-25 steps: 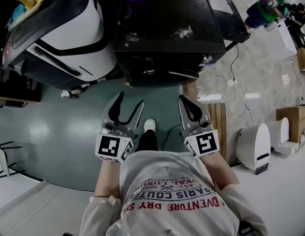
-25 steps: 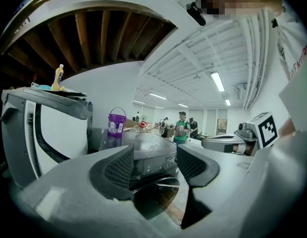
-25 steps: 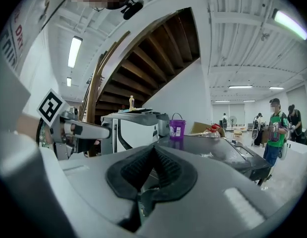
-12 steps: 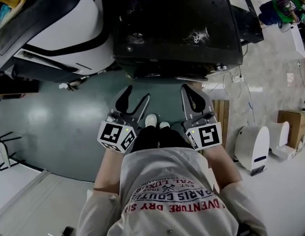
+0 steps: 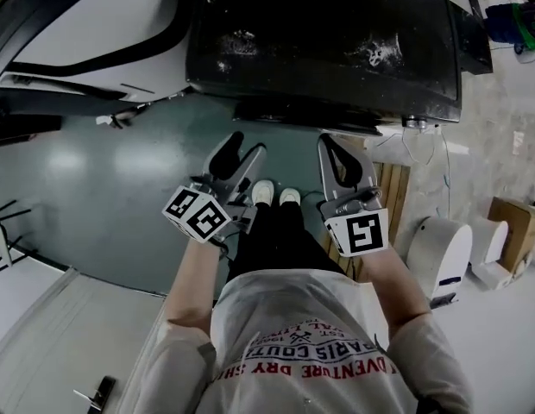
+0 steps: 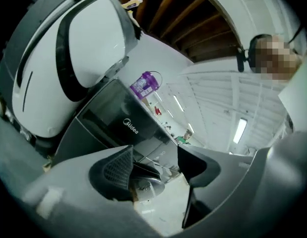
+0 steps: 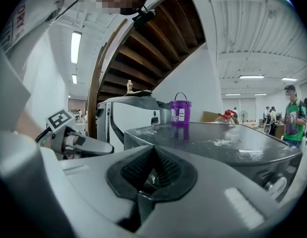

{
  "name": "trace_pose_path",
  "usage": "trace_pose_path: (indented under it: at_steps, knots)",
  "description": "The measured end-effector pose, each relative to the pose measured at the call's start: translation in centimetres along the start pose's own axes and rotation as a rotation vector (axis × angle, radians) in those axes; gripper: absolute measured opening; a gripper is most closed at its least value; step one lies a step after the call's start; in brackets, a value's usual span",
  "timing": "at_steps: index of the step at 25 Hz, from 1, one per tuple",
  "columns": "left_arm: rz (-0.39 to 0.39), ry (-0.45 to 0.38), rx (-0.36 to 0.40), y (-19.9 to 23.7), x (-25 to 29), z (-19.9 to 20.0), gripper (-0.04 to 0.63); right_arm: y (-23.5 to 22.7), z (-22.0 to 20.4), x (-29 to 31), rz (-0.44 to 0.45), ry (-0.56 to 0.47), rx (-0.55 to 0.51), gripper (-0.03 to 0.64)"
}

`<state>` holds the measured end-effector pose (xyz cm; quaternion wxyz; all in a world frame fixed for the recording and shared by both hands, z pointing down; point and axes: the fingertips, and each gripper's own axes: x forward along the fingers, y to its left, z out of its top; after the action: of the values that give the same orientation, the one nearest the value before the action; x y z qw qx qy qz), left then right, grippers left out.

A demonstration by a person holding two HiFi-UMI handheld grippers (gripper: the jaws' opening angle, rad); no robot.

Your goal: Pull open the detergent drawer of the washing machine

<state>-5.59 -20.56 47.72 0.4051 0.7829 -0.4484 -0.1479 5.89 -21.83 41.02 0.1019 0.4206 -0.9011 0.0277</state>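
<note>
The black washing machine (image 5: 319, 41) fills the top of the head view, its front edge just beyond both grippers. In the left gripper view its dark front panel (image 6: 128, 125) carries a white logo; I cannot pick out the drawer's outline. My left gripper (image 5: 248, 145) hangs in front of the machine's left part, rolled to one side, jaws open and just opening wider, with nothing between them (image 6: 154, 155). My right gripper (image 5: 330, 143) is shut with its pads meeting on nothing (image 7: 152, 151), level with the machine's wet top (image 7: 218, 143).
A big white rounded machine (image 5: 86, 33) stands left of the washer. A purple tub (image 7: 179, 112) sits on the washer's top. On the right are a wooden pallet (image 5: 393, 188), cables (image 5: 423, 145) and a white appliance (image 5: 444, 257). A person (image 7: 293, 115) stands far off.
Both grippers have sunk and come nearer the machine's front. The left gripper has rolled, its marker cube turned. The washer now fills more of the head view.
</note>
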Motion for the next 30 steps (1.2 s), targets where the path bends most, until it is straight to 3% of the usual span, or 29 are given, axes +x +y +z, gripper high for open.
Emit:
trace_pose_path:
  at_steps: [4, 14, 22, 30]
  knots:
    - [-0.027, -0.064, -0.159, 3.2, 2.2, -0.4, 0.282, -0.2, -1.8, 2.1, -0.001, -0.009, 0.032, 0.002]
    - [-0.164, -0.212, -0.429, 7.7, 5.7, 0.9, 0.299, 0.3, -5.9, 4.7, 0.014, 0.008, 0.022, 0.002]
    - [-0.251, -0.220, -0.383, 7.6, 7.0, 2.2, 0.299, 0.0, -6.7, 5.9, -0.013, 0.031, 0.042, 0.002]
    - [-0.353, -0.234, -0.384, 6.9, 7.7, 3.0, 0.321, 0.0, -7.1, 6.7, -0.029, 0.038, 0.046, 0.002]
